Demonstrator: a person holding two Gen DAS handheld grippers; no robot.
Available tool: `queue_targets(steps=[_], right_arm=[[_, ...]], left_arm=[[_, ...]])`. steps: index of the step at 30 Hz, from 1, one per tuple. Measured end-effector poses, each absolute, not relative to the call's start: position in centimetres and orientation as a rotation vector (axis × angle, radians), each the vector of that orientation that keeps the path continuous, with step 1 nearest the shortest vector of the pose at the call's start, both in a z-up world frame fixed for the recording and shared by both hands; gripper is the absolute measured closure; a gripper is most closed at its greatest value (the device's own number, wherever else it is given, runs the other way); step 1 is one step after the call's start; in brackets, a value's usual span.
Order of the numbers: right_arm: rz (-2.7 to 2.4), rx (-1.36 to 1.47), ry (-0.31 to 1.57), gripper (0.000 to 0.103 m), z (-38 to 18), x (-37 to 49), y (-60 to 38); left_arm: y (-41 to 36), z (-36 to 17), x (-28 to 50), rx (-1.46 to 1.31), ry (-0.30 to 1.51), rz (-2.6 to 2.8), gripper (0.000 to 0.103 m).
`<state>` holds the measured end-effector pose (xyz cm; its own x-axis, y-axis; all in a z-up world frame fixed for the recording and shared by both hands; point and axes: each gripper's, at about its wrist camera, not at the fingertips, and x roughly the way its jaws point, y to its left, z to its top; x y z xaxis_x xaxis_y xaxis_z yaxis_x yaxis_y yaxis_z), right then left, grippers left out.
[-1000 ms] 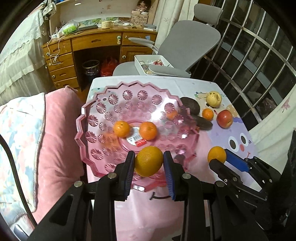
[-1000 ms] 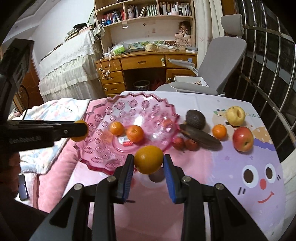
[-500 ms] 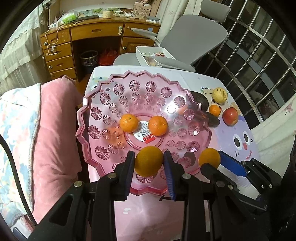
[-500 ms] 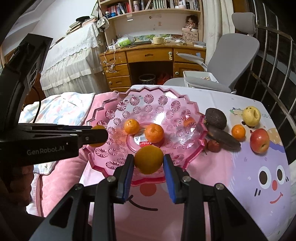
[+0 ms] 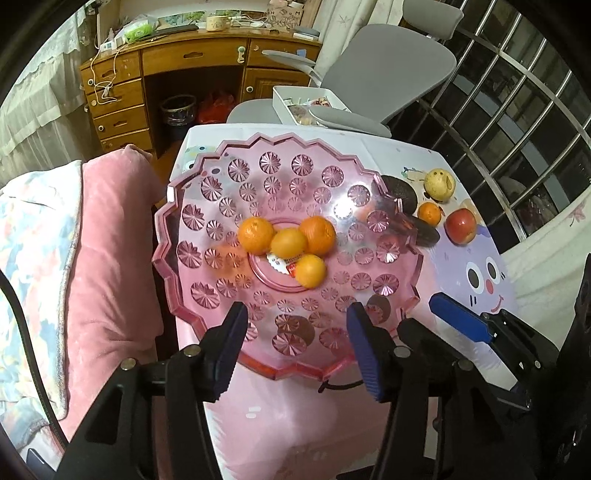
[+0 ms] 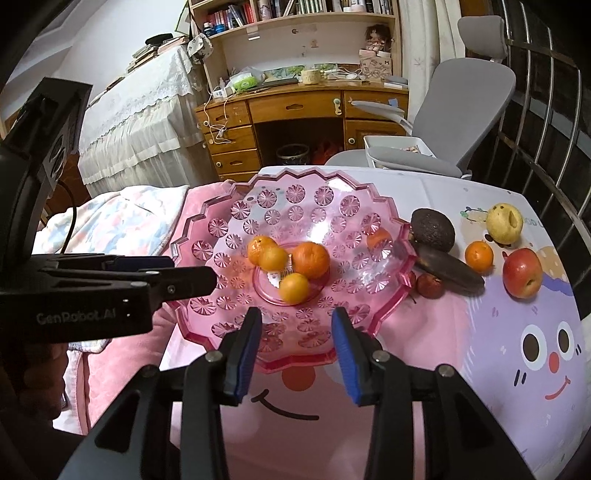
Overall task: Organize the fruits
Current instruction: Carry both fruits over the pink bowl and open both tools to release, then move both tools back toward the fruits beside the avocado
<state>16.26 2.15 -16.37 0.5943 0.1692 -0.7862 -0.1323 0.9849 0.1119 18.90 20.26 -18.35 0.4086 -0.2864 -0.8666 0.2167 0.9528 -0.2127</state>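
Grey office chair (image 6: 469, 110) beside wooden desk (image 6: 295, 110) — bookshelf (image 6: 295, 14) above

Black claw (image 5: 295, 347) arms carry silver screws, ribbed blue pads and white "GenRobot.AI" lettering.

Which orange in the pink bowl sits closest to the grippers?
The smooth orange on the label at the bowl's centre; the other three cluster just behind it.
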Motion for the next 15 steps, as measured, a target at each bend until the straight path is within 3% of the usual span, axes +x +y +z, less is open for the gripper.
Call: queue_targets(steps=[2, 15], right_arm=[[0.170, 0.055, 0.919, 0.063, -16.4, 16.0, 1.9], [0.129, 0.192, 1.021, 0.063, -18.1, 13.7, -3.0]], left_arm=[[20.0, -18.4, 18.5, -0.060, 1.116, -0.314, 0.040], [15.8, -18.6, 15.8, -0.023, 1.184, -0.335, 0.029]])
